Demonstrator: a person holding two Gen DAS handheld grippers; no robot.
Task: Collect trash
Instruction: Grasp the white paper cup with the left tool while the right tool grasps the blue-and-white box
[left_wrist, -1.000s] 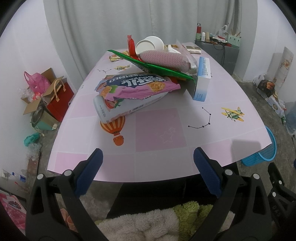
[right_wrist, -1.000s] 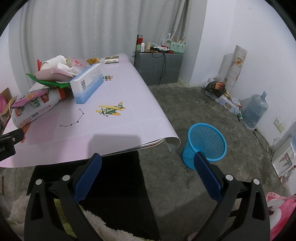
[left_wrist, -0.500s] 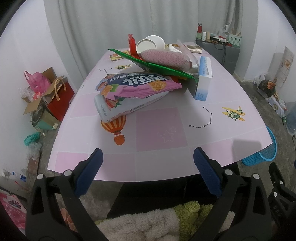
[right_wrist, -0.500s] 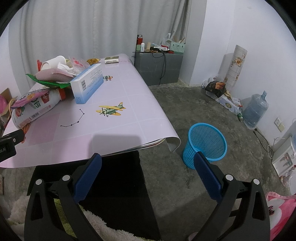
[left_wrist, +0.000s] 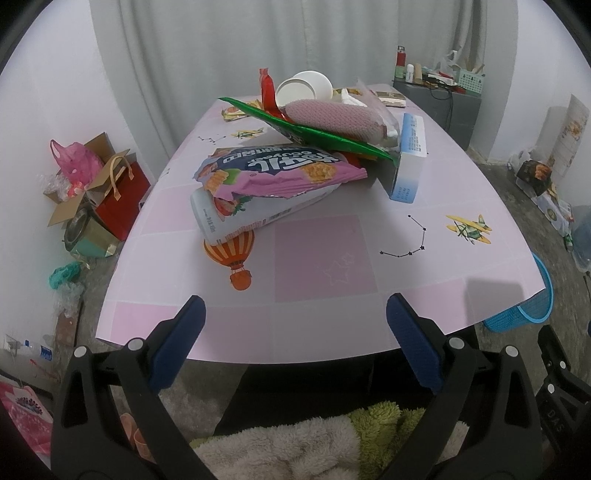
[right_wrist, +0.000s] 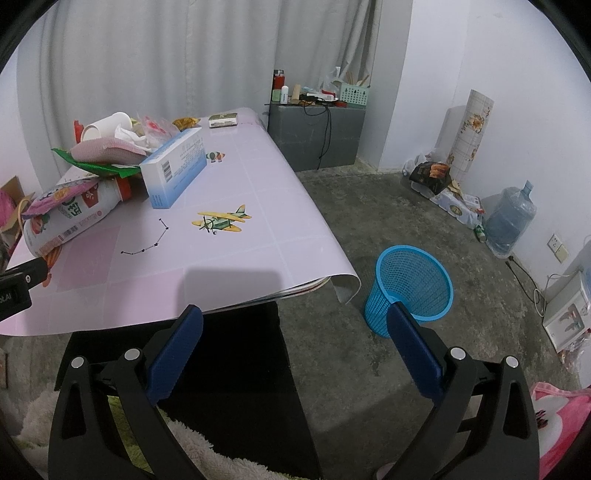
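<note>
Dim, even indoor light; fisheye-warped, dark-cornered edges.

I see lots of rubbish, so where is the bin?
The blue basket stands on the floor in the right wrist view, just off the table's near right corner.

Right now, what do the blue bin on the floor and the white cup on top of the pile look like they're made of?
Blue bin: looks like moulded plastic, matte, with a see-through mesh wall and solid rim. White cup: probably paper, given its thin wall, matte white surface and rolled lip, though thin plastic can't be ruled out.
</note>
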